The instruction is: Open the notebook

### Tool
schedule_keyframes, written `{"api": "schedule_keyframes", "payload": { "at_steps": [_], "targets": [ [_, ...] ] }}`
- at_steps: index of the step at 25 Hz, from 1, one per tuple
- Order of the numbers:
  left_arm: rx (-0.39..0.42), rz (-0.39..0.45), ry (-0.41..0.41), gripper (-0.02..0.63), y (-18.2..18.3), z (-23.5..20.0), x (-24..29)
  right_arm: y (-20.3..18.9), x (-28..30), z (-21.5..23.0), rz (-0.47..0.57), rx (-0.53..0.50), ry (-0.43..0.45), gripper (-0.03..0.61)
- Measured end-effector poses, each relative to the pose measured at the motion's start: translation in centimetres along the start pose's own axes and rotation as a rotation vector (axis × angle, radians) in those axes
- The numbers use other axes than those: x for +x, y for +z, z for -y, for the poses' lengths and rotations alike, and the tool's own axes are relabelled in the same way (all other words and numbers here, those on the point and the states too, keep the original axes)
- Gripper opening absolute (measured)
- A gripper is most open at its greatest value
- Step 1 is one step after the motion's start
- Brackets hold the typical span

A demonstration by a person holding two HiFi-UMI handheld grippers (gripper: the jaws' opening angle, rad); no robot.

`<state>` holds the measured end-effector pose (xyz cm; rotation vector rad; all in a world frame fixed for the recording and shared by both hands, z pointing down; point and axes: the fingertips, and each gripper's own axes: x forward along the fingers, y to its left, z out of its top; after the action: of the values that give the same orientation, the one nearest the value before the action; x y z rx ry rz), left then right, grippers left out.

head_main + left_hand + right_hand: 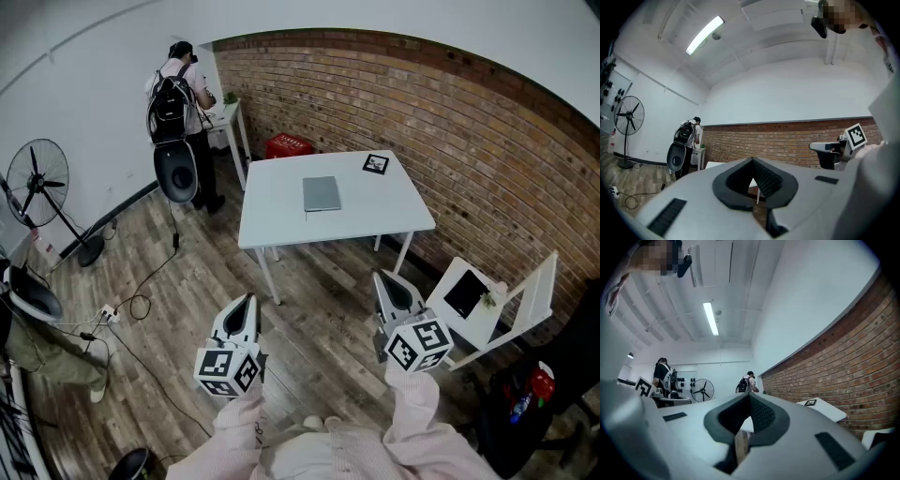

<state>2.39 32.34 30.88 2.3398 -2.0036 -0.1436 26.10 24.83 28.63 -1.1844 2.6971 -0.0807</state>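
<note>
The notebook (322, 193) lies well apart from both grippers, far ahead of them on the white table (394, 211) and roughly in the middle of its top; a stretch of wooden floor (309, 328) separates the table's near edge from the jaws. In the head view it sits between the two lines of reach, to the right of the left gripper (247, 302) and to the left of the right gripper (383, 278), and the right one looks the nearer of the two, though not by much. Both grippers point forward toward the table with their jaws closed together and nothing between them, as each gripper view shows. The notebook is a plain grey rectangle, closed and flat, its edges about square to the table's, its longer side seemingly running near to far; at this size I cannot tell which edge is the spine. A small black-and-white marker card (376, 163) lies to its far right, apart from it. Judging by this, the coming move is a long reach forward before any cover can be lifted
</note>
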Motion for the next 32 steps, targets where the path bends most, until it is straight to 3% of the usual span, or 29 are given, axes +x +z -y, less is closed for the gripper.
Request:
{"api": "schedule_keyframes", "payload": {
  "at_steps": [19, 23, 32],
  "targets": [
    [-0.010, -0.037, 0.008, -0.008, -1.6, 3.5, 1.2, -0.9, -0.4, 3.0, -0.029, 0.006, 0.013, 0.014],
    [-0.012, -0.052, 0.024, -0.008, -2.4, 3.8, 1.1, -1.6, -0.3, 3.7, -0.062, 0.003, 0.006, 0.084],
    [-0.030, -0.076, 0.048, -0.008, -3.2, 2.4, 2.9, -2.7, 1.7, 4.7, -0.077, 0.044, -0.002, 0.137]
  ]
}}
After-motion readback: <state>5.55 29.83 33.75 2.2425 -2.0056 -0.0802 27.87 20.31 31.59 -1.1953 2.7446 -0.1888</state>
